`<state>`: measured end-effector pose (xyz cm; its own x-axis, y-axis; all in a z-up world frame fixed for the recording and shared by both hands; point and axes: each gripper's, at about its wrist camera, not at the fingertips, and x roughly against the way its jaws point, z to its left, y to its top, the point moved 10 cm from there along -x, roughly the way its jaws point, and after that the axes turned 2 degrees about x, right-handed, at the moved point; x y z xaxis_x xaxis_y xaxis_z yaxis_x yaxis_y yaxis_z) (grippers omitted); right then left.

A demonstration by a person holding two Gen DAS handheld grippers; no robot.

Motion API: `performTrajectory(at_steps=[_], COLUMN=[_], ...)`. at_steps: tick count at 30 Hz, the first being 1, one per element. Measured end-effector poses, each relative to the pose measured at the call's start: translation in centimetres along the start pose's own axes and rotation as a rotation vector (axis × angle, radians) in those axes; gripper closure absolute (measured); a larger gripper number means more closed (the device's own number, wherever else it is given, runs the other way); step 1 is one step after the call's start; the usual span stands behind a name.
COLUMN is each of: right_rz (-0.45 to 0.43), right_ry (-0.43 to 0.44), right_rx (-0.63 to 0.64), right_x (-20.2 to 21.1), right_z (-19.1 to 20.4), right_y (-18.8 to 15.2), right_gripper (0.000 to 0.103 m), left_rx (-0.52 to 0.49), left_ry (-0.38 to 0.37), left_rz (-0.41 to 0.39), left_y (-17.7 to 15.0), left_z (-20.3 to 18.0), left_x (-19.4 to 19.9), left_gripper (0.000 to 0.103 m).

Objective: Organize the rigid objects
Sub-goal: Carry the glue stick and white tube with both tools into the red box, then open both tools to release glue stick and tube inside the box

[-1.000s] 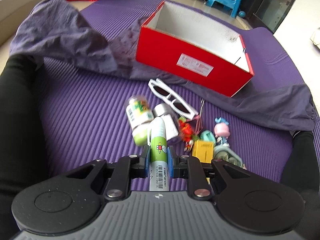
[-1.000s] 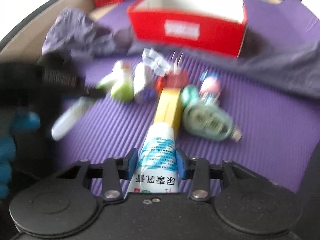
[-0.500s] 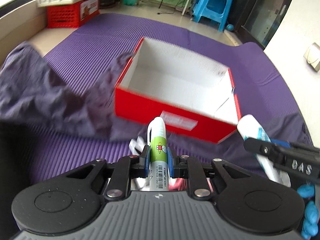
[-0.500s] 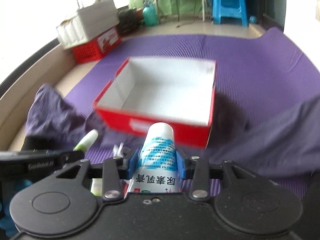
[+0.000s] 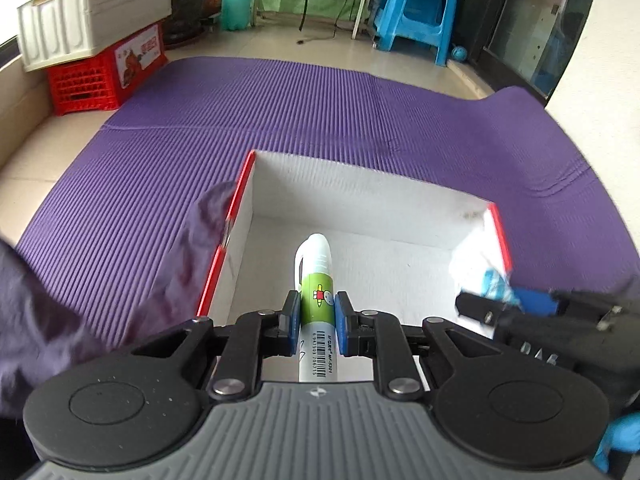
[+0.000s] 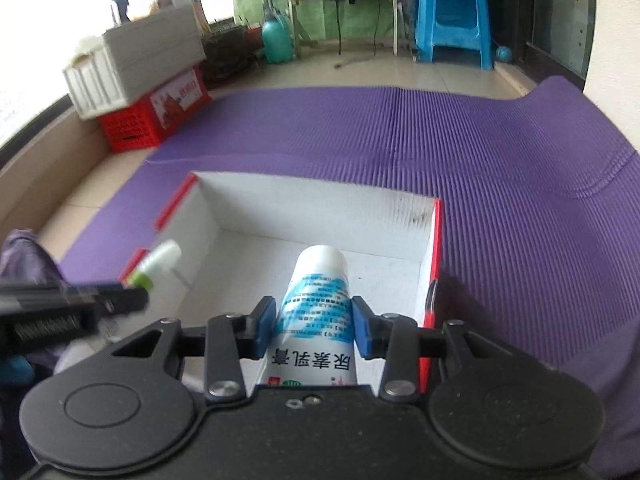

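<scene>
While the left tool [image 5: 317,316] pinches a marker [image 5: 317,292], the right tool [image 6: 314,326] clamps a tube [image 6: 316,300] over the box [image 6: 320,204].

Red box [image 5: 224,256] with a plain white inside, ribbed purple mat [image 5: 280,112], white marker [image 5: 317,304] with a green label band (small cartoon figure), white tube [image 6: 318,312] with blue print, blue gripper pads [image 5: 342,322], dark purple cloth [image 5: 120,312].

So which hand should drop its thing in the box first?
Probably the right. Its gripper holds the tube out past the near wall of the box, over the bare floor. The left gripper holds its marker by the left wall.
</scene>
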<state>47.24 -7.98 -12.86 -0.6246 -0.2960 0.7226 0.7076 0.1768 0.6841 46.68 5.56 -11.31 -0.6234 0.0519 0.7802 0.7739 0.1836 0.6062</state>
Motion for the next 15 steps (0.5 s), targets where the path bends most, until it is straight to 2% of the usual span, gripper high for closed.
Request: performTrajectory(at_steps=[7, 15], right_rz=[0.094, 0.185], right_ry=[-0.030, -0.045], right_rx=[0.012, 0.067], right_x=[-6.3, -9.8], right_z=[-0.8, -0.2], right_y=[-1.3, -2.4], right_gripper=[0.064, 0.064], left_rx=[-0.044, -0.075], left_ry=[0.055, 0.065], left_rz=[0.101, 0.217], left_y=[0.8, -1.1], left_z=[0.2, -0.3], left_x=[-7.6, -12.5], left_gripper=[0.085, 0.085])
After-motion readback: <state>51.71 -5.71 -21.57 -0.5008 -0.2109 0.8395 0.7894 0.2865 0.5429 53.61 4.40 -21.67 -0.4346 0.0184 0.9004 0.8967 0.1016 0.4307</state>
